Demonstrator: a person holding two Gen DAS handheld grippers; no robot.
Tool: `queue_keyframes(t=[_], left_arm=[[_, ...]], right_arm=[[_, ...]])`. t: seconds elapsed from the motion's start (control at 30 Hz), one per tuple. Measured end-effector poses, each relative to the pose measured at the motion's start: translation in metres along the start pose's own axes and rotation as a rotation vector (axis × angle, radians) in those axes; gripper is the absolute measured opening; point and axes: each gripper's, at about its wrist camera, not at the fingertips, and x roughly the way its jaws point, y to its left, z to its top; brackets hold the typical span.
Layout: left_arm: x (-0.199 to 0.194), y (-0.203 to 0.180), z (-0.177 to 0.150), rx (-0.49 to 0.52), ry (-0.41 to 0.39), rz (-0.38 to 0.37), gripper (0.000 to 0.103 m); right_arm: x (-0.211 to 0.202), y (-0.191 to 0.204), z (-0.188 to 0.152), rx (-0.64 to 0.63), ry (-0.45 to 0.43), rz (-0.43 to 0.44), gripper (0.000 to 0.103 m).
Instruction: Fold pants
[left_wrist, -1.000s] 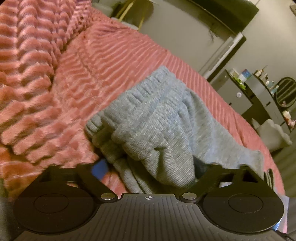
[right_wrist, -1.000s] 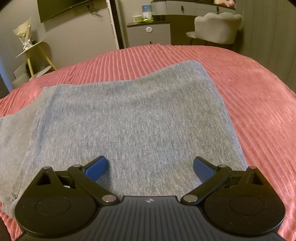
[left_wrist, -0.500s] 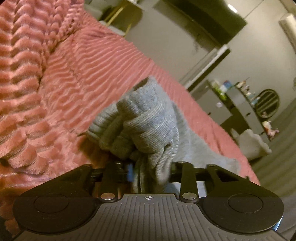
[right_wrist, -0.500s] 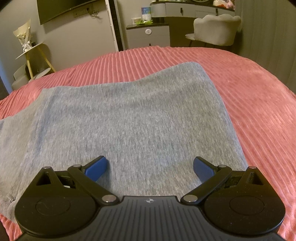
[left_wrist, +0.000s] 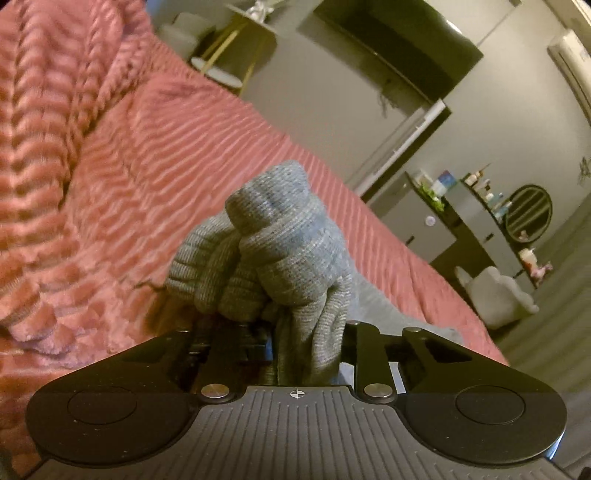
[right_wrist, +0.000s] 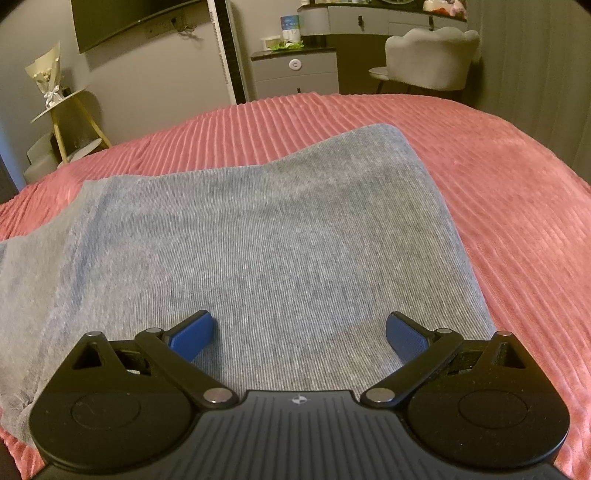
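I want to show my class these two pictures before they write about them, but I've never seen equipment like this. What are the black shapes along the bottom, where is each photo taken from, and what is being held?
The black shapes are hand-held grippers, one in each of a person's hands; no robot is involved. Each carries a camera looking forward along its two fingers, so one picture comes from each hand.

A pair of grey pants lies on a bed with a pink ribbed bedspread. In the left-hand picture, the left gripper is closing on a bunched end of the pants, which sits between its fingers. In the right-hand picture, the right gripper has its blue fingers spread wide over the flat fabric, holding nothing.
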Motion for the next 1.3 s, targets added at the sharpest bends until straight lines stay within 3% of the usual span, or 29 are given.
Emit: queue_keyframes(t=[0.2, 0.3, 0.47, 0.6, 0.7, 0.77, 0.8, 0.93, 0.97, 1.0, 1.07, 1.13, 1.23, 1.3], left_arm=[[-0.026, -0.037, 0.008, 0.023, -0.065, -0.042, 0.025], [-0.042, -0.064, 0.011, 0.08, -0.092, -0.069, 0.025], [-0.067, -0.145, 0.011, 0.261, -0.14, -0.15, 0.025], [-0.077, -0.24, -0.016, 0.488, -0.146, -0.292, 0.025], [-0.061, -0.308, -0.064, 0.683, -0.095, -0.364, 0.03], [-0.039, -0.339, -0.106, 0.804, -0.028, -0.356, 0.034], [-0.023, -0.349, -0.13, 0.847, 0.024, -0.342, 0.042], [0.043, -0.356, -0.227, 1.037, 0.355, -0.241, 0.046], [0.049, -0.351, -0.244, 1.085, 0.42, -0.244, 0.046], [0.042, -0.347, -0.253, 1.14, 0.389, -0.242, 0.047], [0.025, -0.345, -0.252, 1.238, 0.301, -0.25, 0.062], [0.014, -0.343, -0.231, 1.194, 0.268, -0.245, 0.086], [-0.005, -0.322, -0.185, 1.006, 0.214, -0.245, 0.096], [-0.013, -0.303, -0.161, 0.886, 0.175, -0.189, 0.096]], right_arm=[[-0.003, -0.003, 0.006, 0.012, 0.034, 0.021, 0.099], [-0.018, -0.013, 0.01, 0.057, -0.013, 0.013, 0.099], [-0.064, -0.048, 0.012, 0.237, -0.169, 0.002, 0.099], [-0.099, -0.078, 0.008, 0.35, -0.27, 0.034, 0.099], [-0.115, -0.096, 0.003, 0.4, -0.319, -0.003, 0.099], [-0.119, -0.107, -0.001, 0.444, -0.337, -0.038, 0.099], [-0.119, -0.112, -0.002, 0.468, -0.339, -0.047, 0.099], [-0.104, -0.127, -0.007, 0.562, -0.285, -0.029, 0.099], [-0.099, -0.13, -0.007, 0.576, -0.268, -0.028, 0.099], [-0.094, -0.131, -0.007, 0.582, -0.256, -0.023, 0.099], [-0.086, -0.13, -0.006, 0.576, -0.234, -0.004, 0.099], [-0.078, -0.128, -0.003, 0.56, -0.21, 0.022, 0.099], [-0.067, -0.118, 0.004, 0.508, -0.163, 0.07, 0.099], [-0.066, -0.111, 0.006, 0.465, -0.127, 0.107, 0.099]])
